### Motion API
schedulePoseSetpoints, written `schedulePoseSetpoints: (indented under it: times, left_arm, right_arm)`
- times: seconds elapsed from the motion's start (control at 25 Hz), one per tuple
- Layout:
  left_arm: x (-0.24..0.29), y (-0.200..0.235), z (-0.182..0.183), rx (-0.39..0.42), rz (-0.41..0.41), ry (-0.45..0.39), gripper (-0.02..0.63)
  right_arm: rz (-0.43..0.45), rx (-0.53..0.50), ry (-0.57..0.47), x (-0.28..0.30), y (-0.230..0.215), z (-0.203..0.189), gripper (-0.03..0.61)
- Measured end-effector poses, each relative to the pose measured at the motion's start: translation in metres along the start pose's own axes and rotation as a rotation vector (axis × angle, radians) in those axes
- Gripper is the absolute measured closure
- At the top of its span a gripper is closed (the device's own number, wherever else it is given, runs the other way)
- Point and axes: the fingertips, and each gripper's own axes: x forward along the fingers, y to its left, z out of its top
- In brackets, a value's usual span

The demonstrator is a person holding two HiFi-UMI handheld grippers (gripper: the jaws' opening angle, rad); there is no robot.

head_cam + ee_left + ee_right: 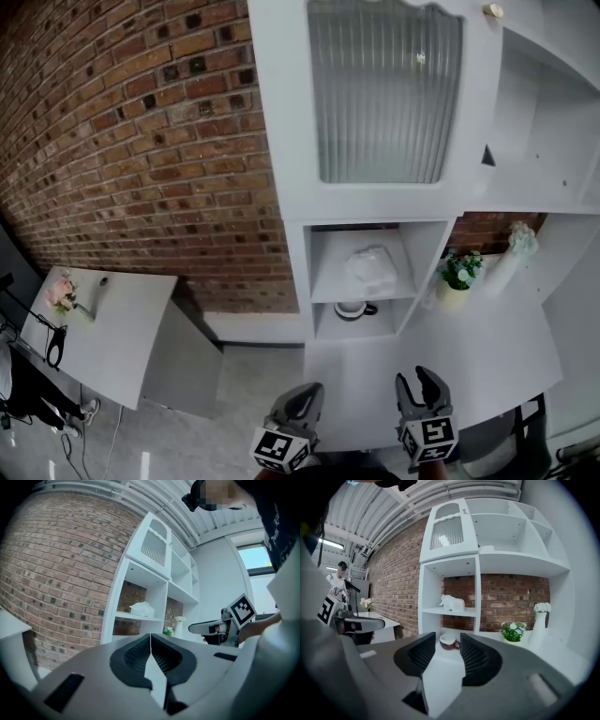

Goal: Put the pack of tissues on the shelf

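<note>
The pack of tissues (370, 267), white and crumpled, lies on the middle shelf (326, 292) of the white shelf unit; it also shows in the left gripper view (142, 609) and the right gripper view (452, 603). Both grippers hang low in front of the unit, well short of the pack. My left gripper (298, 405) is shut with its tips touching and nothing between them (150, 639). My right gripper (420, 382) has its jaws a little apart and empty (447, 641), pointing toward the shelf compartments.
A dark cup (353, 309) sits in the compartment under the tissues. A potted plant (458, 275) and a white vase (511, 253) stand on the white counter (469, 361) to the right. A ribbed-glass cabinet door (380, 94) is above. A side table with flowers (63, 292) stands far left.
</note>
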Motion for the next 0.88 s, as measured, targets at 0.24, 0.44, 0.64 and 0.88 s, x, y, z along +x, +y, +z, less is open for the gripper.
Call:
schedulePoseSetpoints:
  times: [0.24, 0.44, 0.64, 0.88]
  left_arm:
    - [-0.004, -0.018, -0.007, 0.012, -0.057, 0.007, 0.602]
    - [-0.008, -0.020, -0.008, 0.017, -0.055, 0.019, 0.603]
    - [-0.009, -0.015, -0.013, 0.035, -0.037, 0.032, 0.603]
    - [-0.008, -0.012, -0.020, 0.089, -0.030, 0.045, 0.603]
  right_arm:
    - [-0.074, 0.012, 0.046, -0.019, 0.000, -0.025, 0.572]
    - [-0.100, 0.040, 0.041, -0.026, -0.001, -0.029, 0.574]
    - [-0.112, 0.045, 0.064, -0.028, -0.001, -0.039, 0.574]
    - [-0.127, 0.035, 0.045, -0.027, -0.001, -0.035, 0.574]
